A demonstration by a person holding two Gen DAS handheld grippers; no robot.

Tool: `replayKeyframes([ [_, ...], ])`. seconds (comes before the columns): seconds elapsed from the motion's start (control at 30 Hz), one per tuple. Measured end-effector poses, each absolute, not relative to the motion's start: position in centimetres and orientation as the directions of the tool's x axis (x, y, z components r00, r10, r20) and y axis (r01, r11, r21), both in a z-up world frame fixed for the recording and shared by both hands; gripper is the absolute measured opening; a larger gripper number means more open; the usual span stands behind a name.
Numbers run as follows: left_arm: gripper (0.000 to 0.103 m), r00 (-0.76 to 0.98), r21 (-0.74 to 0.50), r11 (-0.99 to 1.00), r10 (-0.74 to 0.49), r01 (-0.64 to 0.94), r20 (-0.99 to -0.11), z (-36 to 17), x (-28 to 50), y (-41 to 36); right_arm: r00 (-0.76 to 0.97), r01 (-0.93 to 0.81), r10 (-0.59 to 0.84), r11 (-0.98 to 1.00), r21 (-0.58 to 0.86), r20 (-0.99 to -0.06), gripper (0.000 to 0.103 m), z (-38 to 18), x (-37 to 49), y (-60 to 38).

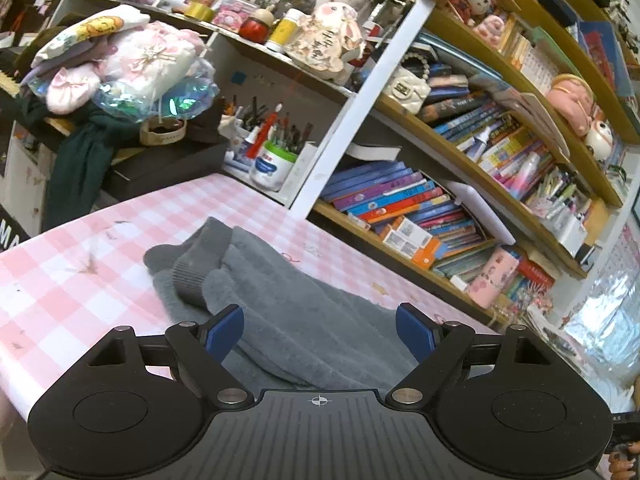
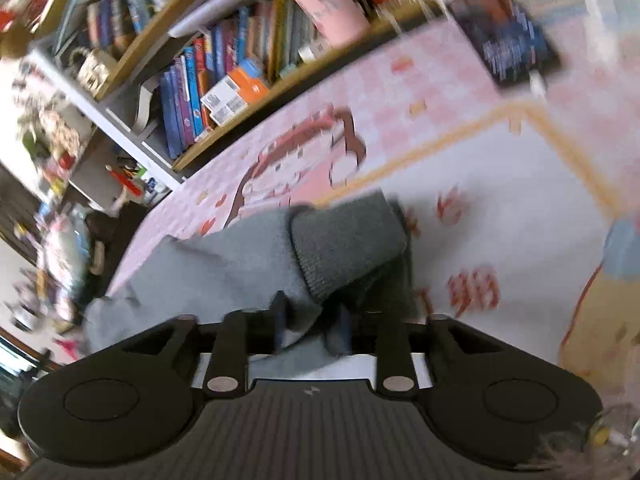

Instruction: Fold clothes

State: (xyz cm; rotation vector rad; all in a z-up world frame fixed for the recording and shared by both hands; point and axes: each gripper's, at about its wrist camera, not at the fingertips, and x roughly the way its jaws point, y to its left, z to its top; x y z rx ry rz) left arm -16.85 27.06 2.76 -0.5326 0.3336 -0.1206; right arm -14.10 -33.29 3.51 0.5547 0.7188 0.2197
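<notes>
— Garment [image 1: 288,320] first: where does it lie?

— On the table [image 1: 60,280], a grey fleecy piece with ribbed cuffs. In the left view it runs long, away from the left claw [image 1: 320,330] toward the far-left edge, where two cuffs [image 1: 192,276] sit one over the other.

— And the left claw?

— Spread wide, holding nothing, with the near end of the cloth between and just below its blue pads [image 1: 224,330].

— The right one?

— The right claw [image 2: 310,326] has its fingers drawn close on a fold of the garment; grey cloth bunches between them. A ribbed cuff [image 2: 344,244] lies just ahead of it. That view is blurred, so I can't tell how much cloth is caught.

— So which hand is nearer the work?

— The right already grips it. The left is right at the near end, in line with the long axis.

— How far is the folding?

— The cloth looks doubled along its length, cuffs stacked. I'd judge any crosswise fold would travel along that axis, toward the cuffs.
</notes>
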Motion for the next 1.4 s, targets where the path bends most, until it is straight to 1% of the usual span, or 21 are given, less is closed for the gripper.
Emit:
replayKeyframes([
  [0.13, 0.086, 0.936, -0.528, 0.849, -0.163, -0.029, -0.313, 2.1, -16.7, 27.4, 0.821, -0.047, 0.260, 0.918, 0.394, -0.509, 0.035, 5.5, -15.0, -32.5],
  [0.2, 0.086, 0.931, -0.518, 0.852, -0.129, -0.072, -0.342, 1.9, -16.5, 27.5, 0.873, -0.043, 0.157, 0.968, 0.248, -0.462, 0.036, 6.2, -15.4, -31.6],
  [0.3, 0.085, 0.931, -0.530, 0.841, -0.103, -0.106, -0.349, 1.8, -16.5, 27.8, 0.937, 0.000, 0.008, 1.000, 0.022, -0.349, 0.037, 7.2, -16.1, -30.3],
  [0.37, 0.085, 0.933, -0.546, 0.829, -0.093, -0.122, -0.349, 1.7, -16.5, 28.1, 0.964, 0.008, -0.019, 0.999, -0.042, -0.265, 0.037, 7.6, -16.6, -29.7],
  [0.43, 0.083, 0.935, -0.577, 0.807, -0.099, -0.125, -0.342, 1.5, -16.3, 28.3, 0.969, -0.048, 0.040, 0.999, -0.026, -0.242, 0.037, 7.6, -16.2, -29.3],
  [0.5, 0.080, 0.937, -0.626, 0.772, -0.126, -0.114, -0.327, 1.2, -15.9, 28.6, 0.952, -0.146, 0.143, 0.989, 0.013, -0.272, 0.035, 7.1, -15.3, -28.4],
  [0.57, 0.066, 0.937, -0.676, 0.730, -0.156, -0.104, -0.313, 0.9, -15.3, 28.7, 0.922, -0.218, 0.214, 0.976, 0.023, -0.323, 0.035, 6.0, -14.2, -27.1],
  [0.6, 0.065, 0.934, -0.696, 0.710, -0.167, -0.108, -0.315, 0.7, -14.9, 28.8, 0.904, -0.248, 0.241, 0.968, 0.025, -0.354, 0.035, 5.3, -13.6, -26.3],
  [0.7, 0.059, 0.917, -0.693, 0.702, -0.149, -0.166, -0.371, 0.3, -13.6, 28.5, 0.839, -0.327, 0.303, 0.945, 0.028, -0.452, 0.035, 3.3, -12.1, -24.1],
  [0.73, 0.056, 0.912, -0.690, 0.702, -0.146, -0.178, -0.383, 0.2, -13.2, 28.3, 0.822, -0.344, 0.311, 0.939, 0.019, -0.476, 0.035, 2.6, -12.0, -23.4],
  [0.8, 0.044, 0.905, -0.686, 0.701, -0.143, -0.194, -0.402, 0.0, -12.4, 28.2, 0.795, -0.374, 0.317, 0.927, -0.006, -0.517, 0.037, 1.3, -12.1, -22.3],
  [0.83, 0.036, 0.903, -0.685, 0.700, -0.138, -0.201, -0.407, -0.1, -12.1, 28.3, 0.787, -0.384, 0.315, 0.923, -0.022, -0.530, 0.037, 0.8, -12.2, -21.9],
  [0.93, 0.011, 0.901, -0.681, 0.700, -0.128, -0.214, -0.414, -0.2, -10.9, 28.7, 0.786, -0.395, 0.307, 0.917, -0.054, -0.537, 0.038, 0.2, -12.6, -21.4],
  [0.97, 0.006, 0.907, -0.678, 0.707, -0.127, -0.201, -0.402, 0.0, -10.9, 28.8, 0.783, -0.399, 0.309, 0.915, -0.055, -0.539, 0.038, 0.2, -12.5, -21.4],
  [1.03, 0.006, 0.940, -0.646, 0.753, -0.122, -0.121, -0.318, 1.9, -11.3, 28.3, 0.780, -0.402, 0.313, 0.914, -0.051, -0.542, 0.038, 0.2, -12.7, -21.5],
  [1.1, 0.006, 0.974, -0.594, 0.805, -0.134, 0.000, -0.181, 4.8, -12.7, 27.4, 0.778, -0.405, 0.314, 0.913, -0.051, -0.544, 0.038, 0.3, -12.8, -21.4],
  [1.17, 0.006, 0.985, -0.580, 0.813, -0.140, 0.056, -0.101, 6.7, -14.3, 27.3, 0.775, -0.406, 0.321, 0.913, -0.041, -0.544, 0.038, 0.3, -12.8, -21.4],
  [1.27, 0.006, 0.979, -0.590, 0.803, -0.044, -0.083, -0.198, 5.6, -15.4, 28.9, 0.764, -0.414, 0.352, 0.910, 0.007, -0.540, 0.044, 0.3, -12.8, -21.6],
  [1.33, 0.006, 0.970, -0.583, 0.803, -0.028, -0.122, -0.241, 4.8, -15.4, 29.1, 0.745, -0.431, 0.384, 0.901, 0.047, -0.546, 0.044, 0.2, -12.8, -21.6],
  [1.4, 0.006, 0.960, -0.575, 0.804, -0.017, -0.154, -0.281, 3.9, -15.2, 29.1, 0.734, -0.445, 0.393, 0.894, 0.045, -0.553, 0.048, 0.1, -12.8, -21.3],
])
